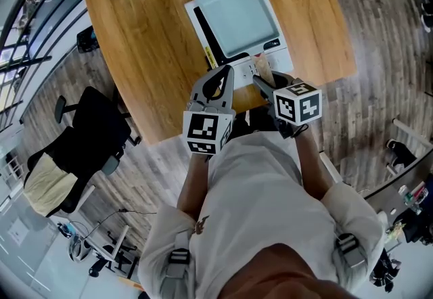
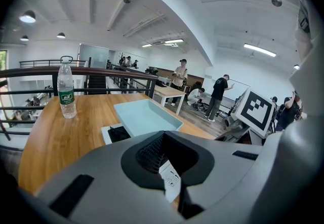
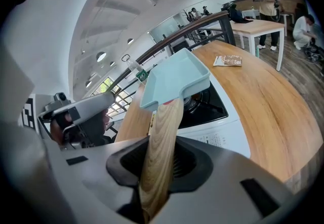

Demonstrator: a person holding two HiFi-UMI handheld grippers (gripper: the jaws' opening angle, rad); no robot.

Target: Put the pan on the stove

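On the right gripper (image 3: pixel 162 167) the fingers clench the wooden handle (image 3: pixel 161 137) of the pan (image 3: pixel 174 80); pan ahead of them, over the stove (image 3: pixel 215 109); left gripper (image 2: pixel 167 162) fingers closed, empty.

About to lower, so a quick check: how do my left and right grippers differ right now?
The right gripper is clamped on the pan's wooden handle; the left gripper holds nothing, its jaw tips together. The right gripper carries the light-blue pan over the stove; the left gripper only points at the stove's front edge. Shared: both sit side by side at the table edge.
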